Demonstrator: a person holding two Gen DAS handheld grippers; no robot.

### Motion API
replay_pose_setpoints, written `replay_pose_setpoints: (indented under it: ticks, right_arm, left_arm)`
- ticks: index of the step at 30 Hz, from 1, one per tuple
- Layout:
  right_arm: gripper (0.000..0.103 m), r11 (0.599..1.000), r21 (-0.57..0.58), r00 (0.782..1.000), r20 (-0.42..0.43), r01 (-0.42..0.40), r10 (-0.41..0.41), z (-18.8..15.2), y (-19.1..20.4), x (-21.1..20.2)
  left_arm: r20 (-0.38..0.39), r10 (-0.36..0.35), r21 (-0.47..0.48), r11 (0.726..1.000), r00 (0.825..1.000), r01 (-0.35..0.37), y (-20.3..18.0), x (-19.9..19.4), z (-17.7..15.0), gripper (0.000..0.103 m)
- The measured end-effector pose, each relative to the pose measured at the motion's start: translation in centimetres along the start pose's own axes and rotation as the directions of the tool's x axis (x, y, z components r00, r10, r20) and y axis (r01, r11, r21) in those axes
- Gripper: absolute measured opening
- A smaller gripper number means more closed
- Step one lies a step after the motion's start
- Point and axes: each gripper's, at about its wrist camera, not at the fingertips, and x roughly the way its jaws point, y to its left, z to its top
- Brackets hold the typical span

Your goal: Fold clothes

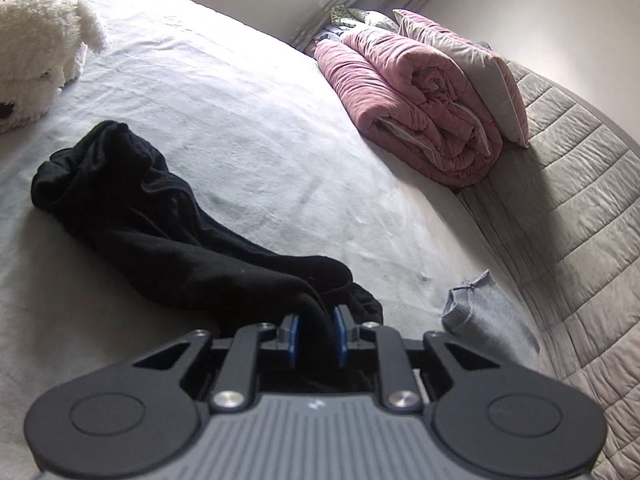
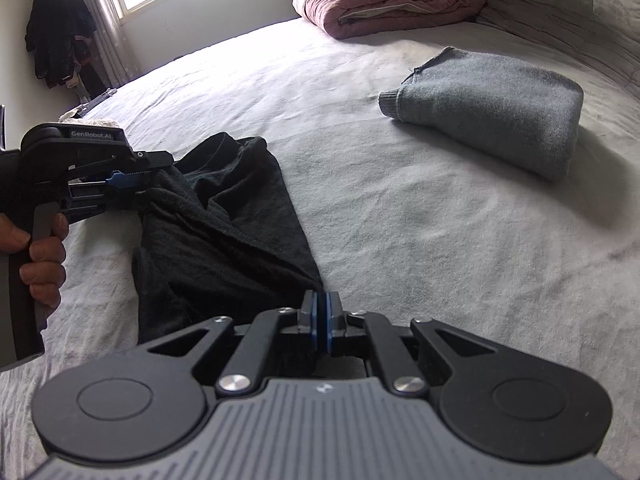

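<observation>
A black garment lies bunched on the white bed sheet. My left gripper is shut on a thick fold of it at its near end. In the right wrist view the same garment stretches between both grippers. My right gripper has its blue pads pressed together on the garment's near corner. The left gripper, held in a hand, grips the garment's other end at the left.
A folded grey sweater lies on the bed to the right; it also shows in the left wrist view. A rolled pink quilt and a pillow sit by the grey headboard. A white plush toy lies far left.
</observation>
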Motion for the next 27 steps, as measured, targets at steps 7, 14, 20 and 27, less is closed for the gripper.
replay_pose_setpoints:
  ticks: [7,14,20,27]
  right_arm:
    - [0.004,1.0,-0.005,1.0,-0.01,-0.012,0.012,0.1,-0.2,0.0]
    - [0.005,1.0,-0.008,1.0,-0.006,-0.017,0.017,0.1,0.0,-0.2]
    - [0.005,1.0,-0.01,1.0,-0.005,-0.018,0.018,0.1,0.0,-0.2]
    - [0.005,1.0,-0.01,1.0,-0.008,-0.02,0.02,0.1,0.0,-0.2]
  left_arm:
    - [0.027,-0.015,-0.027,0.999,1.0,0.016,1.1,-2.4,-1.0,0.041]
    - [-0.007,0.063,-0.132,0.989,0.998,-0.063,2.4,-3.9,-1.3,0.039]
    - [0.051,0.105,-0.292,0.953,0.993,-0.086,3.7,-5.9,-1.6,0.036]
    - [-0.04,0.086,-0.397,0.913,0.995,-0.095,4.9,-5.2,-3.1,0.028]
